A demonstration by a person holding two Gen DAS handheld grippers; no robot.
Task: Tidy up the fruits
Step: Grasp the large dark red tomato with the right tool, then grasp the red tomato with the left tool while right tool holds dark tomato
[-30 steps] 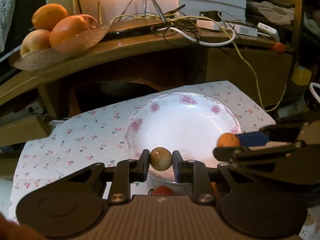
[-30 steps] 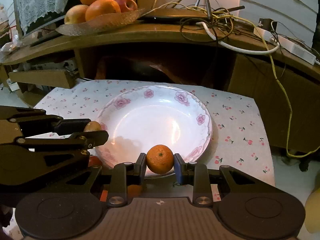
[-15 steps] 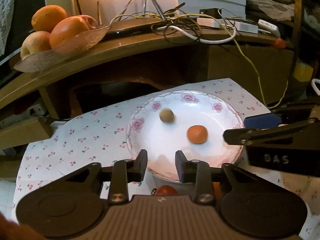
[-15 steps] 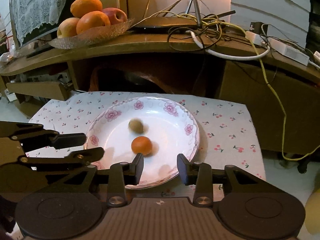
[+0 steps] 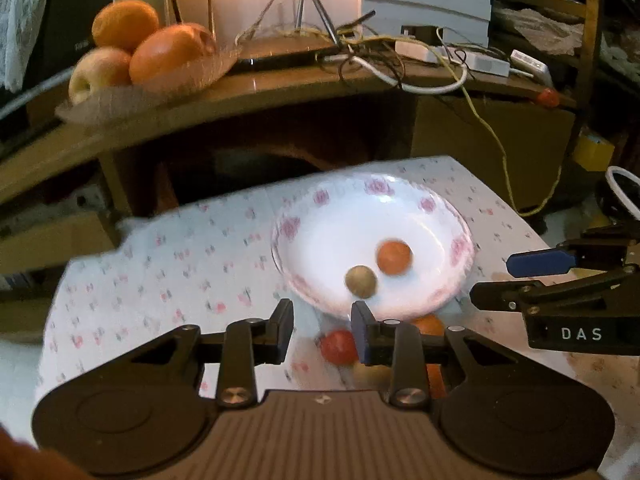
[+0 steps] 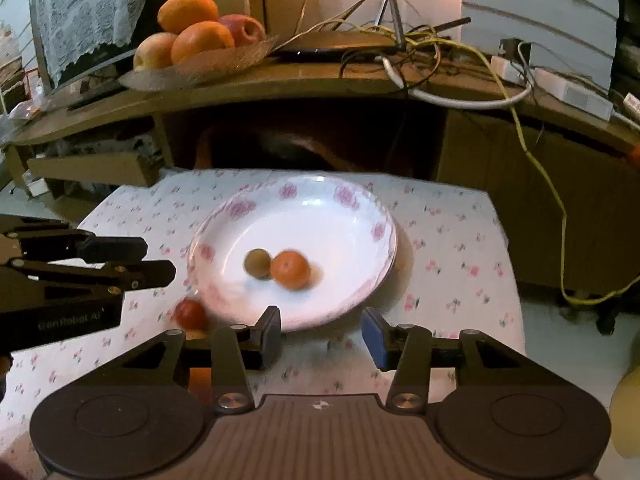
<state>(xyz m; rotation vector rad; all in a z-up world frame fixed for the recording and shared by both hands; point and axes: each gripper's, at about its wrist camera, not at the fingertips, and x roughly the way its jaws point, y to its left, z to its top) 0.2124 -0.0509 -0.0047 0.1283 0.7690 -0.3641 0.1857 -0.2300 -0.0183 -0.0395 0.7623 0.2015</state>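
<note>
Hanging low in frame, the left gripper (image 5: 322,326) and right gripper (image 6: 320,330) both gape empty, the right's jaws having just widened. Beyond, mid-frame, the brown fruit (image 6: 258,263) and tangerine (image 6: 291,269) touch inside the floral plate (image 6: 352,208).

Just beyond the left claw (image 5: 322,322), a red fruit (image 5: 338,346) is half hidden behind the right-hand finger (image 5: 362,336), and motion blur smears it too much to name. An orange fruit (image 5: 430,326) and a pale one (image 5: 370,376) behind that same finger show only as slivers. The print on the cloth (image 5: 180,272) to the claw's left is smeared. The right claw (image 5: 490,280) is cut off by the picture's edge. In the right wrist view, a yellowish shape (image 6: 628,412) far right of that claw is cropped and unreadable.
</note>
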